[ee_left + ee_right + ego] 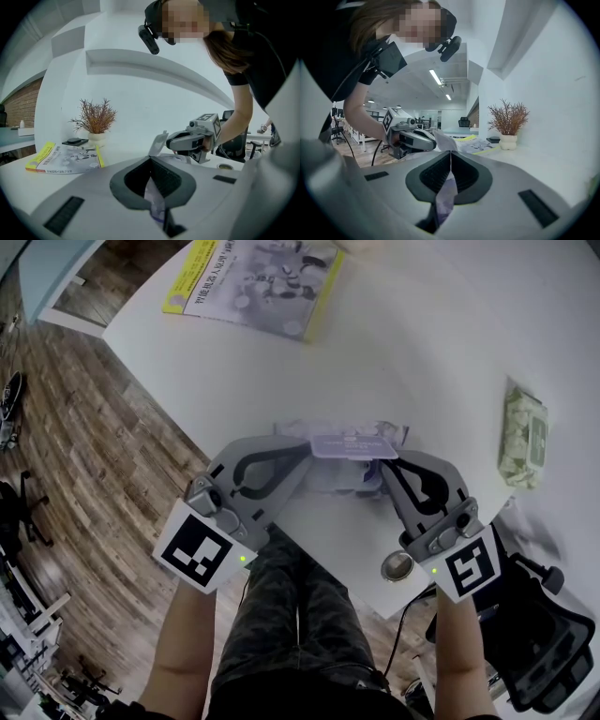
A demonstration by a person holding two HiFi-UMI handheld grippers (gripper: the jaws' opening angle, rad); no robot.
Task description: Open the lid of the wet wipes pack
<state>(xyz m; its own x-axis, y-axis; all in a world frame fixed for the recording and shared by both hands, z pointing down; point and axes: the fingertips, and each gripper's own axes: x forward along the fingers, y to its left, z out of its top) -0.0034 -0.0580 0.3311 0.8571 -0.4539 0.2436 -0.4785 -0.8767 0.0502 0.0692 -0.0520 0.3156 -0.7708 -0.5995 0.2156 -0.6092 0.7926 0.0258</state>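
A white table (pixel 431 362) is spreading across the scene, with wood-plank floor (pixel 84 437) showing to its left. A yellow-edged magazine (pixel 258 277) is lying at its far left. A dried plant (pixel 96 118) is standing by the white wall (pixel 140 93). Ceiling strip lights (pixel 436 77) are glowing, and a black office chair (pixel 548 652) is sitting near right.

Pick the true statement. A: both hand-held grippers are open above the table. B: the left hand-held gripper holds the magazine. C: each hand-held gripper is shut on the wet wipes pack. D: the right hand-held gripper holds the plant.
C: the left hand-held gripper and the right hand-held gripper each pinch the film of the wet wipes pack between closed jaws.
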